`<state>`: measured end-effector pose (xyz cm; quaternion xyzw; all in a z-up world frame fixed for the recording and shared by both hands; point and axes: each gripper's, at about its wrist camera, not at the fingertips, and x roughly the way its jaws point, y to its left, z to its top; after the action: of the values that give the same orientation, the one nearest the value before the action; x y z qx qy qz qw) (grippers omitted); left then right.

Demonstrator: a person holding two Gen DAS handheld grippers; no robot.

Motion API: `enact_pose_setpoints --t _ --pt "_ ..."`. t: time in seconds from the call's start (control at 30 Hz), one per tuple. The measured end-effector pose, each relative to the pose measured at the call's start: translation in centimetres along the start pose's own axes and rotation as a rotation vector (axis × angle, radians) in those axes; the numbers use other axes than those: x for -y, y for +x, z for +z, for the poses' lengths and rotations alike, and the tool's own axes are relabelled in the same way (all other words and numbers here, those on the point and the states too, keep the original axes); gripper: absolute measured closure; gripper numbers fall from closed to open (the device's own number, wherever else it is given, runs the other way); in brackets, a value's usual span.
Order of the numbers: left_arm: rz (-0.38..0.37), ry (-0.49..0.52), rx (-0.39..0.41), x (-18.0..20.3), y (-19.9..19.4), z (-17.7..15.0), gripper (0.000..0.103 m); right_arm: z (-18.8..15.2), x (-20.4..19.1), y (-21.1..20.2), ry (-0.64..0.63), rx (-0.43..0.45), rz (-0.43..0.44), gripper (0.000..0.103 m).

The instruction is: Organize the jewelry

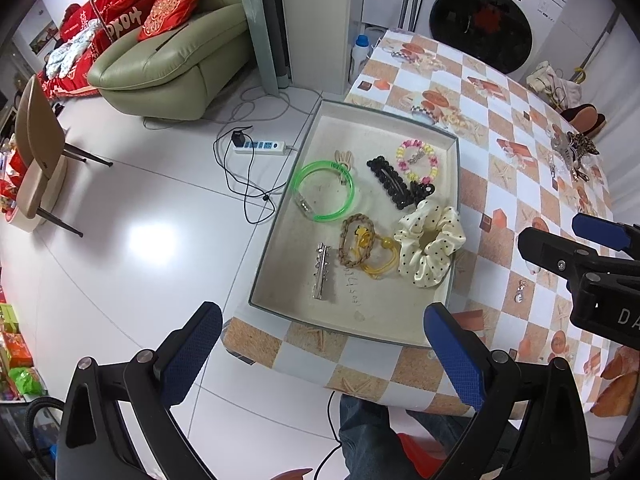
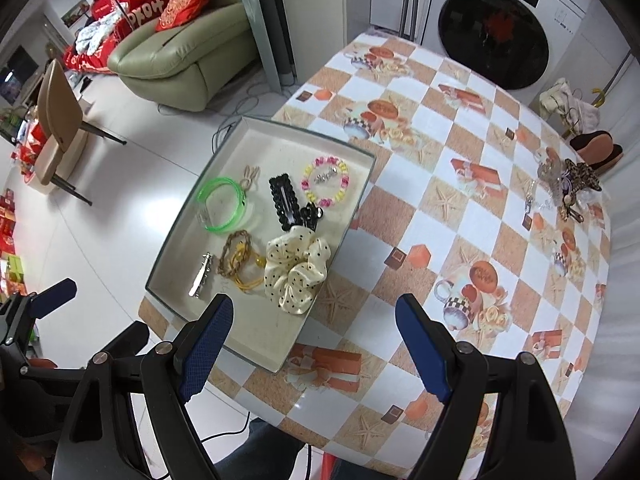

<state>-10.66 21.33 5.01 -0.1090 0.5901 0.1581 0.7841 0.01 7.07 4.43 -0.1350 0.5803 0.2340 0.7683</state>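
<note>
A shallow grey tray (image 1: 454, 216) (image 2: 176, 240) sits at the table's left edge. In it lie a green bangle (image 1: 325, 191) (image 2: 222, 205), a black hair clip (image 1: 391, 182) (image 2: 285, 200), a beaded bracelet (image 1: 418, 161) (image 2: 326, 182), a dotted cream scrunchie (image 1: 430, 246) (image 2: 298, 270), a braided band with yellow cord (image 1: 358, 246) (image 2: 238, 258) and a silver clip (image 1: 322, 272) (image 2: 201, 274). A pile of loose jewelry (image 1: 572, 152) (image 2: 564, 190) lies at the far right of the table. My left gripper (image 1: 324, 356) is open and empty before the tray. My right gripper (image 2: 316, 350) is open and empty above the table's near edge.
The table has a checkered orange-and-white cloth (image 2: 460, 216). A small charm (image 1: 519, 293) lies on it near the right gripper in the left wrist view. A power strip with cables (image 1: 260, 147) is on the floor left of the table. A chair (image 2: 56, 128), sofa and washing machine (image 2: 494, 36) stand beyond.
</note>
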Motion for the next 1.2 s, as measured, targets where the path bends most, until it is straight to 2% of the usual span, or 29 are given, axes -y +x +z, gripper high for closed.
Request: enact_pose_setpoints --t 1.2 --pt "0.007 -0.016 0.025 0.12 -0.84 0.42 0.000 0.26 0.02 -0.57 -0.016 -0.016 -0.002 0.018"
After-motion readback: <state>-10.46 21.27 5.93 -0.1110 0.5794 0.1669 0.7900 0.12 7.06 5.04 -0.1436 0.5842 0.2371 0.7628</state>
